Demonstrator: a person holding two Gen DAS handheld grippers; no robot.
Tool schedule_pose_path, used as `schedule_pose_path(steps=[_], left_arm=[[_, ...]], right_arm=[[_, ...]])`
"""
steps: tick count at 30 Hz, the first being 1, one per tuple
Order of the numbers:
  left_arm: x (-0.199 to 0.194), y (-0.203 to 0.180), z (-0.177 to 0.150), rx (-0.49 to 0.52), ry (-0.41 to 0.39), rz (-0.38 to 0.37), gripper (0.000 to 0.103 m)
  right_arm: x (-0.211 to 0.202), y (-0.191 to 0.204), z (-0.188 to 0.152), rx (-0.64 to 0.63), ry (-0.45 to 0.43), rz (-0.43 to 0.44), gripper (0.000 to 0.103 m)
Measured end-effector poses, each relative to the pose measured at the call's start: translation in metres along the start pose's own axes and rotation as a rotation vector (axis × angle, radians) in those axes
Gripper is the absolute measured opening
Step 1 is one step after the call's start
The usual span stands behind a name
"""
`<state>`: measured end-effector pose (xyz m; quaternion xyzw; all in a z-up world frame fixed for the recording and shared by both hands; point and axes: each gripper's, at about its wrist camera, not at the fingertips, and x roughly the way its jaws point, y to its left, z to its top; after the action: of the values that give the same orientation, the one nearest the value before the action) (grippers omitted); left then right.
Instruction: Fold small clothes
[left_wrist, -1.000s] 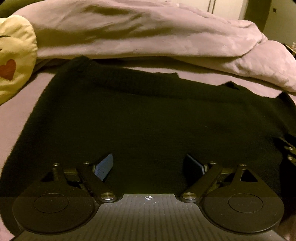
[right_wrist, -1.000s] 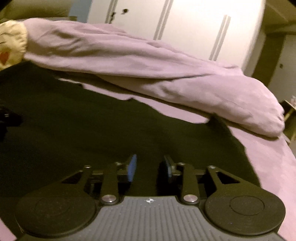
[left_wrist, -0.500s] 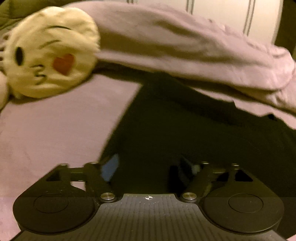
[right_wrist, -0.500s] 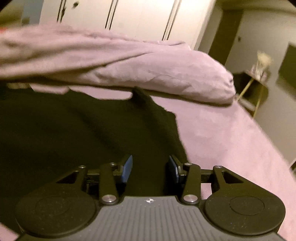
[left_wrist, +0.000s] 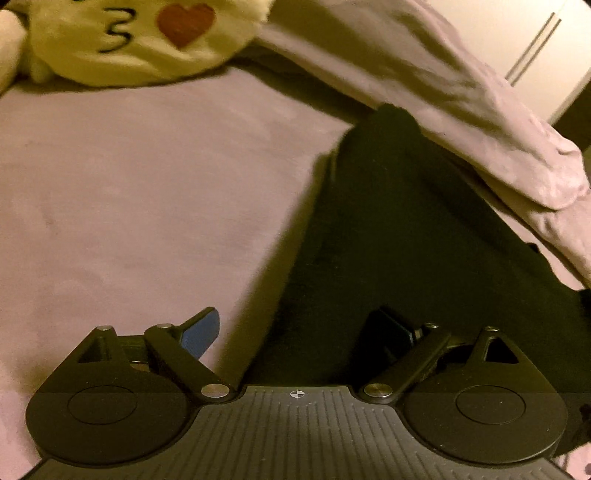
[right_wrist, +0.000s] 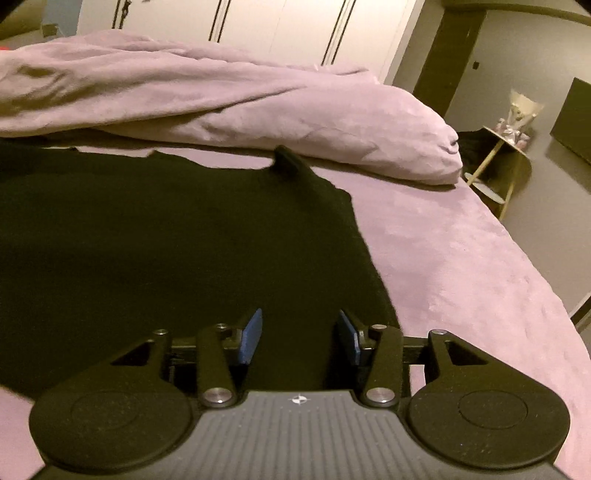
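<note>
Black garment (right_wrist: 177, 236) flat on bed (right_wrist: 461, 258), no readable writing

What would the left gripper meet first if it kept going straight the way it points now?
Probably the left edge of the black garment, which lies on the purple bed sheet. The open left gripper straddles that edge, one fingertip over sheet and the other over cloth. Its height above them is unclear.
</note>
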<state>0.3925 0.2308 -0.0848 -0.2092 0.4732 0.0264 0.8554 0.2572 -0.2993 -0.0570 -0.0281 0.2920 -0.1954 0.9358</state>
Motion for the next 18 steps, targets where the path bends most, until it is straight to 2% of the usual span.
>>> schedule_pose_path(steps=[2,5,6,8,9,11,13,15,17,18], left_arm=[[0.007,0.001,0.002,-0.009,0.028,-0.036,0.094],[0.018,-0.001,0.012,0.005,0.048,-0.071,0.090],[0.019,-0.003,0.016,0.015,0.053,-0.083,0.085],[0.019,-0.008,0.021,0.033,0.064,-0.131,0.059],[0.020,-0.010,0.024,0.031,0.079,-0.158,0.052],[0.022,-0.012,0.026,0.036,0.086,-0.168,0.052],[0.030,-0.012,0.024,0.053,0.105,-0.167,0.062],[0.036,-0.013,0.024,0.038,0.115,-0.197,0.071],[0.036,-0.015,0.024,0.021,0.112,-0.196,0.069],[0.036,-0.017,0.024,0.022,0.110,-0.187,0.056]], right_arm=[[-0.012,0.011,-0.004,0.026,0.006,0.077,0.054],[-0.032,0.033,-0.018,0.043,0.018,0.174,0.056],[-0.037,0.040,-0.023,0.044,0.022,0.204,0.056],[-0.040,0.051,-0.030,0.047,0.024,0.224,0.058],[-0.040,0.055,-0.033,0.053,0.033,0.228,0.059],[-0.033,0.059,-0.036,0.080,0.068,0.233,0.061],[-0.025,0.060,-0.038,0.117,0.108,0.243,0.061],[-0.024,0.057,-0.038,0.120,0.102,0.248,0.062],[-0.024,0.054,-0.037,0.125,0.103,0.261,0.062],[-0.025,0.052,-0.037,0.128,0.102,0.268,0.062]])
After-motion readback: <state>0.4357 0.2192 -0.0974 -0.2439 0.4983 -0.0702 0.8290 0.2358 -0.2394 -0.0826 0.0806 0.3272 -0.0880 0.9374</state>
